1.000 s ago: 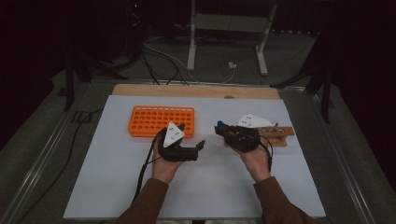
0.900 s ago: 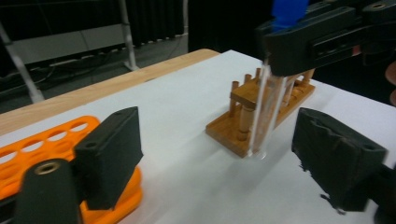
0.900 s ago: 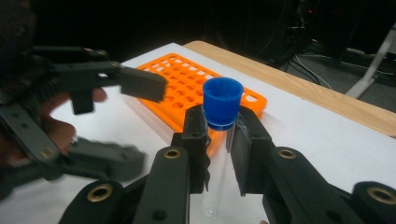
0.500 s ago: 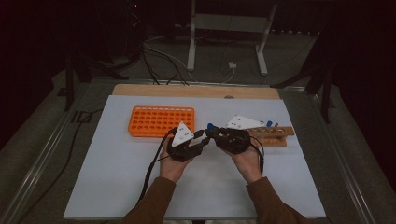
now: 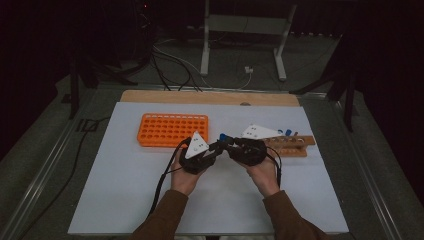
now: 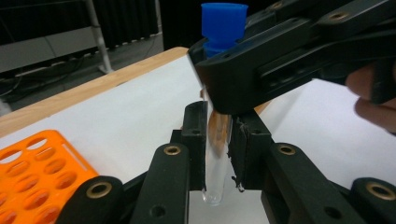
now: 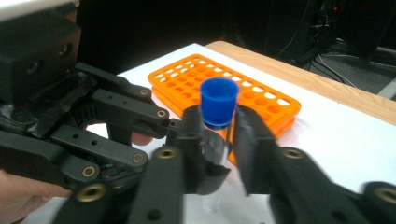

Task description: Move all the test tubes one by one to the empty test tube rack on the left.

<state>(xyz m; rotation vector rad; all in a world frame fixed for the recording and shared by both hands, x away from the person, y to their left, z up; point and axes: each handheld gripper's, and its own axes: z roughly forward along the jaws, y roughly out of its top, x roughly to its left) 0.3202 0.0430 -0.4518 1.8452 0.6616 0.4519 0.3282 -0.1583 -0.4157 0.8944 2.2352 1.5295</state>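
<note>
A clear test tube (image 6: 215, 182) with a blue cap (image 7: 218, 105) stands upright above the middle of the white mat, where both grippers meet. My left gripper (image 6: 218, 126) has just closed and is shut on the tube's lower glass. My right gripper (image 7: 218, 128) straddles the tube just under the cap. Its jaws have just been opening, and a thin gap shows beside the tube. In the high view the left gripper (image 5: 219, 146) and right gripper (image 5: 227, 142) point at each other, tips overlapping below the cap (image 5: 222, 136).
An orange tube rack (image 5: 172, 129) with several empty holes lies behind the left hand. A wooden rack (image 5: 295, 146) holding blue-capped tubes sits behind the right hand. The white mat (image 5: 125, 200) covers the table, with a wooden board edge (image 5: 200, 96) at the back.
The two grippers have come together over the mat's middle, the right one bringing the tube leftward. The left jaws, wide before, have closed on the tube.
</note>
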